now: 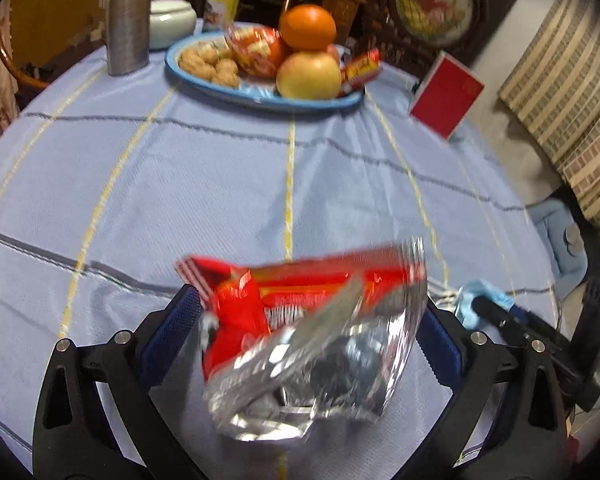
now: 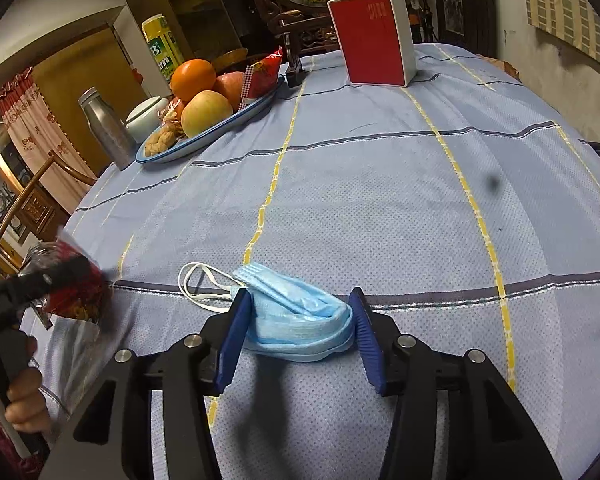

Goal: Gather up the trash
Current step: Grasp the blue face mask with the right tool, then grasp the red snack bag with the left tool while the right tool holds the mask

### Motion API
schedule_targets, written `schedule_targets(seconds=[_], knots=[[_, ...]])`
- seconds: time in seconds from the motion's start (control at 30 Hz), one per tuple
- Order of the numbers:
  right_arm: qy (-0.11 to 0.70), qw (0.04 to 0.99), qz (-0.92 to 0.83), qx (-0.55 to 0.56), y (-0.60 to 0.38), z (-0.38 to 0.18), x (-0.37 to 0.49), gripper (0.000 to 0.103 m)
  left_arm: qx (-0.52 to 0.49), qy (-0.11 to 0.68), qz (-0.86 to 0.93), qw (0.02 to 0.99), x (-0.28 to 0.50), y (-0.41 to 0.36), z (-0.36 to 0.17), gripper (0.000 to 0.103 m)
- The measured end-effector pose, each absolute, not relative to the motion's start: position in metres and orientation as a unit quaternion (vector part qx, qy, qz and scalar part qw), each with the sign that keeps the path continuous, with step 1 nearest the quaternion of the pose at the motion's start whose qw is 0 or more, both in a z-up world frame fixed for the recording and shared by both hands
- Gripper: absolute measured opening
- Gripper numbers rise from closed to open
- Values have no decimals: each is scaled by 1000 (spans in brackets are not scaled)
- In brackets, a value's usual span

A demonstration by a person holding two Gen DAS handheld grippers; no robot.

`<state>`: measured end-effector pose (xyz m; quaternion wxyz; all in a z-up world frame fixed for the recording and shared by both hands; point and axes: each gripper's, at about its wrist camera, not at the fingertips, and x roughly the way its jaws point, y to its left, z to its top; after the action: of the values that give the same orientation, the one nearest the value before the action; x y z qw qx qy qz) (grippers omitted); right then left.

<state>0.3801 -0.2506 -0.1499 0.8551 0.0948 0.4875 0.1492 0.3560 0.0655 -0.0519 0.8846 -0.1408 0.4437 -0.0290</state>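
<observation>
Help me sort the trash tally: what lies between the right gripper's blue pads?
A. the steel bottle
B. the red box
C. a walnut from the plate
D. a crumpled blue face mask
D. In the right wrist view the blue face mask is bunched between the pads of the right gripper, resting on the tablecloth with its white ear loops trailing to the left.

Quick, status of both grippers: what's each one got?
Left gripper: shut on the red snack wrapper, lifted off the table.
Right gripper: pads against the blue face mask on the tablecloth.
</observation>
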Motion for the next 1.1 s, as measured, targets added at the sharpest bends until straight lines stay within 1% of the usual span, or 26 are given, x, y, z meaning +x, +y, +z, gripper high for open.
schedule_targets(seconds=[0.1, 0.2, 0.37, 0.43, 0.5, 0.57, 0.6, 0.7, 0.83, 0.97, 1.1], knots=[[488, 855, 150, 95, -251, -150, 380, 53, -129, 430, -25, 893, 354, 65, -46, 97], [488, 855, 150, 95, -250, -150, 380, 53, -109, 434, -29, 894, 355, 59, -46, 97], [488, 855, 149, 95, -250, -150, 380, 53, -86, 468, -54, 878, 358, 44, -59, 97], [487, 855, 150, 94, -250, -150, 380, 54, -58, 477, -79, 874, 354, 28, -63, 97], [488, 855, 150, 93, -250, -150, 379, 54, 0, 454, -80, 888, 344, 9, -55, 97], [488, 855, 151, 94, -250, -150, 379, 54, 41, 402, -67, 912, 328, 0, -37, 96], [488, 855, 151, 94, -250, -150, 378, 54, 45, 377, -65, 923, 321, 1, -27, 96], [488, 855, 151, 93, -250, -150, 378, 54, 28, 358, -68, 931, 316, 13, -17, 96], [488, 854, 152, 94, -250, -150, 379, 54, -13, 396, -55, 917, 336, 35, -28, 96], [489, 853, 153, 96, -251, -149, 378, 55, -77, 439, -52, 894, 356, 56, -47, 96], [491, 852, 155, 99, -253, -149, 378, 55, -79, 455, -31, 886, 361, 62, -55, 96]])
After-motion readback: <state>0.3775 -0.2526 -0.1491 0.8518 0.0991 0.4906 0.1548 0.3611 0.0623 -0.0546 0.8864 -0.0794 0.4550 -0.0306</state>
